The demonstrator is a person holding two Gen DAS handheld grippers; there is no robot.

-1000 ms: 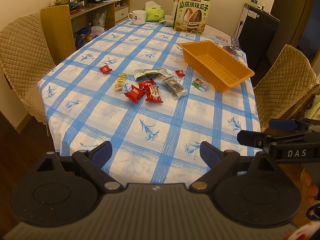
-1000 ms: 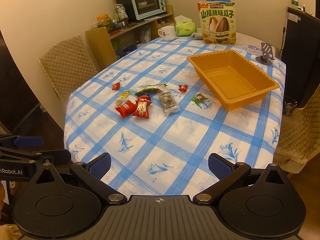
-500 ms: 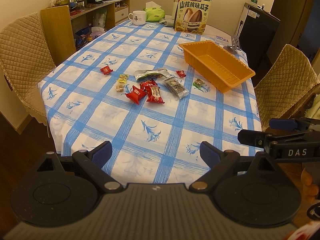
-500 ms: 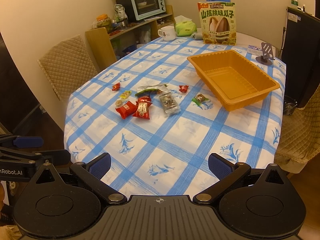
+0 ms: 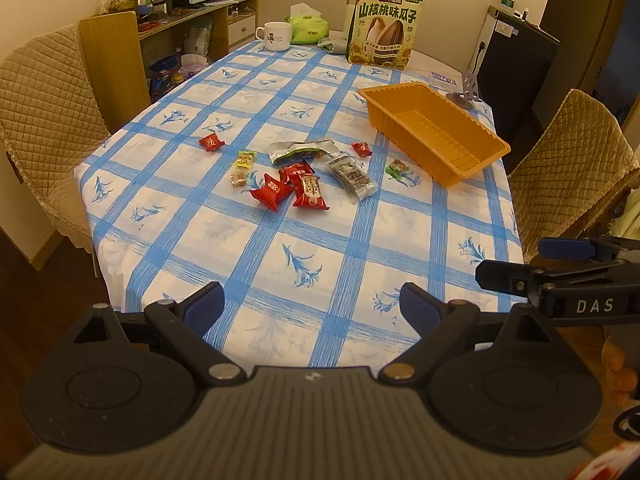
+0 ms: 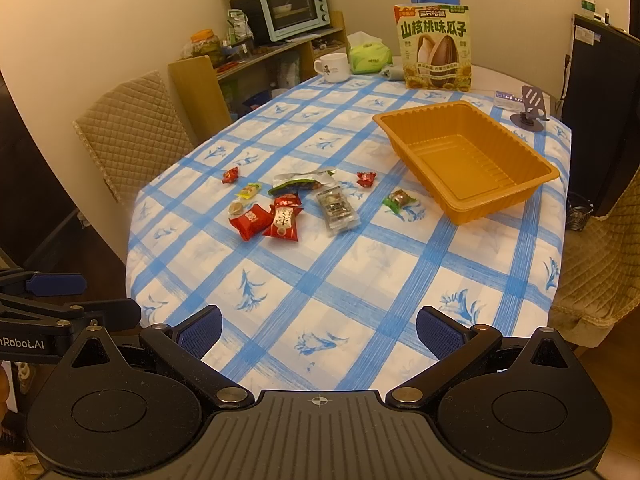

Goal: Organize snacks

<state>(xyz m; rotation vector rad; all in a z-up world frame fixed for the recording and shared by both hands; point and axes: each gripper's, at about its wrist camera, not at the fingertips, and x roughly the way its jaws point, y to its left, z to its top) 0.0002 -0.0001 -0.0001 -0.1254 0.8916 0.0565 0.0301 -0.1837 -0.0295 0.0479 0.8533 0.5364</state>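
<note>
1. Orange ribbed plastic tray (image 6: 472, 160), empty, ahead and to the right of both claws; loose wrapped snacks ahead and left of it, well beyond the fingertips.
2. Left gripper (image 5: 312, 306) and right gripper (image 6: 319, 330): both spread wide, grasping nothing, at the near edge of the blue-checked tablecloth (image 6: 360, 264).
3. Best begun with the green-wrapped candy (image 6: 398, 201), nearest the tray: approach low, pinch the wrapper end, lift clear of the rim.
4. Counted: about ten snacks; one tray; two claws.
</note>
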